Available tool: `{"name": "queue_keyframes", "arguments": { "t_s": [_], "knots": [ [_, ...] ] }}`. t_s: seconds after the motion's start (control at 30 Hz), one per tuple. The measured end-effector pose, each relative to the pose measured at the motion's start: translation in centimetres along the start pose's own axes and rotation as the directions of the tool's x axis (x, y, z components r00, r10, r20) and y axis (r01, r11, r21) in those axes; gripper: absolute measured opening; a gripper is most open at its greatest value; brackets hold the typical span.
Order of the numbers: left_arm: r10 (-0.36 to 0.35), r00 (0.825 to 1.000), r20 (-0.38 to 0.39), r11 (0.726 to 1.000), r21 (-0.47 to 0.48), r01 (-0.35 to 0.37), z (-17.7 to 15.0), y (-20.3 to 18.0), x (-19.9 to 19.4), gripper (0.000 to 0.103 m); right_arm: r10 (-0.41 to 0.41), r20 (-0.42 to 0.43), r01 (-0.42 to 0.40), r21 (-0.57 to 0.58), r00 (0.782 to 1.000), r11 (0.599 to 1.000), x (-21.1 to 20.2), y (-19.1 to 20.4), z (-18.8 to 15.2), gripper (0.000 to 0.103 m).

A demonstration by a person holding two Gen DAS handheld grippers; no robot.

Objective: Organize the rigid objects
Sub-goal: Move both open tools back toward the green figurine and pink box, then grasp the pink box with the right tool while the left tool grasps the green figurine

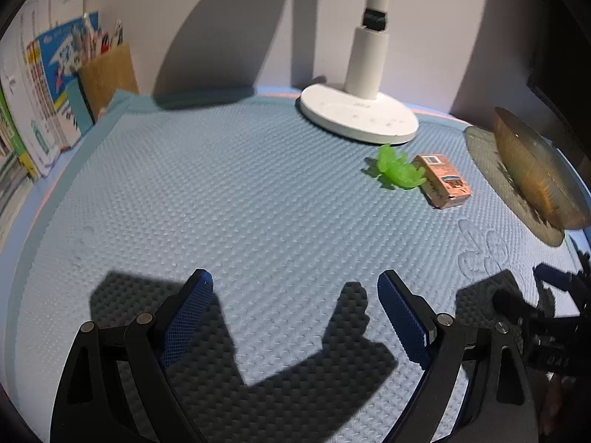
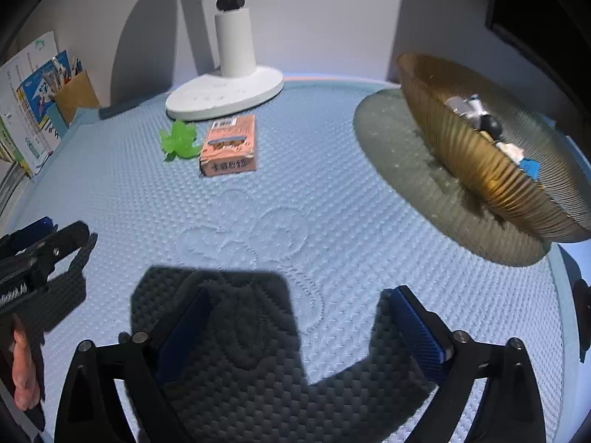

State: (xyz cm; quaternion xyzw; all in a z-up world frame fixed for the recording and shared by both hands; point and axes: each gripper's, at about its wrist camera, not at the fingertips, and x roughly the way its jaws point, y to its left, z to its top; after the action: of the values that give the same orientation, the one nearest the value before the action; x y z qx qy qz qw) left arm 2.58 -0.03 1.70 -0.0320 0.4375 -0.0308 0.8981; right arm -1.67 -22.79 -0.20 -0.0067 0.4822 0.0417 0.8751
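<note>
A green plastic toy (image 1: 397, 170) (image 2: 179, 140) lies on the blue textured mat next to an orange box (image 1: 443, 181) (image 2: 229, 146), both near the lamp base. An amber ribbed bowl (image 1: 535, 173) (image 2: 480, 155) stands at the right and holds several small items (image 2: 487, 125). My left gripper (image 1: 295, 288) is open and empty, well short of the toy. My right gripper (image 2: 301, 302) is open and empty over the mat, in front of the box. The left gripper also shows at the left edge of the right wrist view (image 2: 44, 243).
A white lamp base (image 1: 358, 114) (image 2: 225, 92) stands at the back of the mat (image 1: 221, 203). A brown pen holder (image 1: 107, 74) (image 2: 75, 94) and books (image 1: 37, 92) stand at the back left. A wall is behind.
</note>
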Motion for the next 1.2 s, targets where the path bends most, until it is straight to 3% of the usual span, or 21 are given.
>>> {"name": "queue_keyframes", "arguments": {
  "t_s": [0.1,0.27,0.33,0.4,0.57,0.8,0.93,1.0,1.03,1.2],
  "knots": [
    [-0.056,0.998,0.003,0.998,-0.012,0.056,1.8,-0.1,-0.6,0.09,0.034,-0.037,-0.033,0.01,0.999,0.999,-0.2,0.3,1.4,0.099],
    [-0.106,0.994,0.032,0.993,0.045,0.105,6.2,-2.7,0.0,0.09,0.027,0.021,-0.026,-0.01,0.999,1.0,0.6,2.1,5.6,0.097],
    [-0.097,0.995,0.034,0.994,0.043,0.096,7.3,-3.4,1.4,0.089,0.037,0.048,-0.036,-0.028,0.998,0.999,1.5,2.8,6.6,0.082],
    [-0.132,0.991,0.018,0.991,0.036,0.131,7.9,-3.9,2.9,0.089,0.052,0.041,-0.05,-0.049,0.998,0.998,2.9,3.5,7.5,0.071],
    [-0.155,0.988,0.004,0.986,0.057,0.155,8.3,-4.9,5.4,0.089,0.043,0.065,-0.039,-0.064,0.997,0.997,5.3,4.1,8.4,0.068],
    [-0.139,0.99,0.0,0.987,0.087,0.138,8.6,-6.4,6.7,0.087,0.05,0.088,-0.043,-0.076,0.995,0.996,5.2,3.9,8.6,0.043],
    [-0.143,0.99,-0.017,0.986,0.088,0.144,8.4,-7.0,7.3,0.065,0.066,0.086,-0.061,-0.06,0.994,0.996,4.8,2.8,8.0,0.041],
    [-0.169,0.986,-0.011,0.98,0.107,0.169,8.2,-7.5,7.0,0.038,0.061,0.089,-0.056,-0.056,0.994,0.997,4.5,2.5,7.5,0.041],
    [-0.186,0.983,-0.01,0.975,0.121,0.186,8.0,-7.9,6.7,0.032,0.055,0.092,-0.05,-0.058,0.994,0.997,4.2,2.4,7.1,0.04],
    [-0.17,0.985,0.014,0.969,0.186,0.165,6.2,-8.6,4.8,0.028,0.062,0.102,-0.056,-0.062,0.993,0.996,2.2,1.6,4.4,0.04]
  ]
}}
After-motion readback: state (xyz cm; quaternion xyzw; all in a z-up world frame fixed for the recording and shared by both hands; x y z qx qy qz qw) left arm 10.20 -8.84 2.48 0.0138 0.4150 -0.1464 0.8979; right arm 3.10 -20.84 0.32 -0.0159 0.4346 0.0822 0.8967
